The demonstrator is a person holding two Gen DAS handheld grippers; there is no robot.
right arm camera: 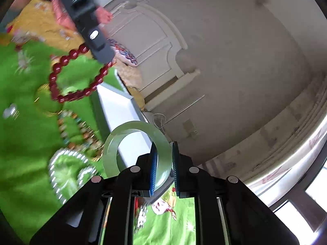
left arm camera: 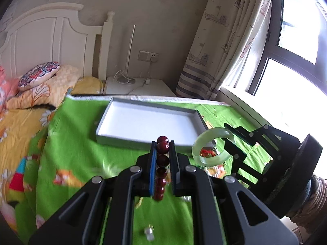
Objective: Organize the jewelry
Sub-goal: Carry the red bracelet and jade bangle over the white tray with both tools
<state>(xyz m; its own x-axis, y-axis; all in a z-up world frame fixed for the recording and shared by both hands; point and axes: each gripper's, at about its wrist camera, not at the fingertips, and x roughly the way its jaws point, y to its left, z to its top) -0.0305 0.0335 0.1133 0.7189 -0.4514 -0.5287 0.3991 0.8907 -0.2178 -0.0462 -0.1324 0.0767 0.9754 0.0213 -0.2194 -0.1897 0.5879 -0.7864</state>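
My left gripper [left arm camera: 162,144] is shut on a dark red bead bracelet [left arm camera: 162,161], held above the green cloth just short of the white tray [left arm camera: 143,122]. In the right wrist view the red bead bracelet [right arm camera: 71,77] hangs as a loop from the left gripper's fingers [right arm camera: 96,40]. My right gripper [right arm camera: 164,149] is shut on a pale green jade bangle [right arm camera: 114,143], tilted and held near the tray's right corner. The bangle [left arm camera: 212,145] and the right gripper [left arm camera: 235,143] also show in the left wrist view. The tray is empty.
On the green cloth [right arm camera: 24,147] lie a gold bangle [right arm camera: 44,102], a multicoloured bead bracelet [right arm camera: 79,130], a pearl string [right arm camera: 67,167] and a small stud [right arm camera: 9,111]. A bed with pillows [left arm camera: 38,75] lies to the left, a white nightstand [left arm camera: 141,85] behind, a curtained window [left arm camera: 296,40] to the right.
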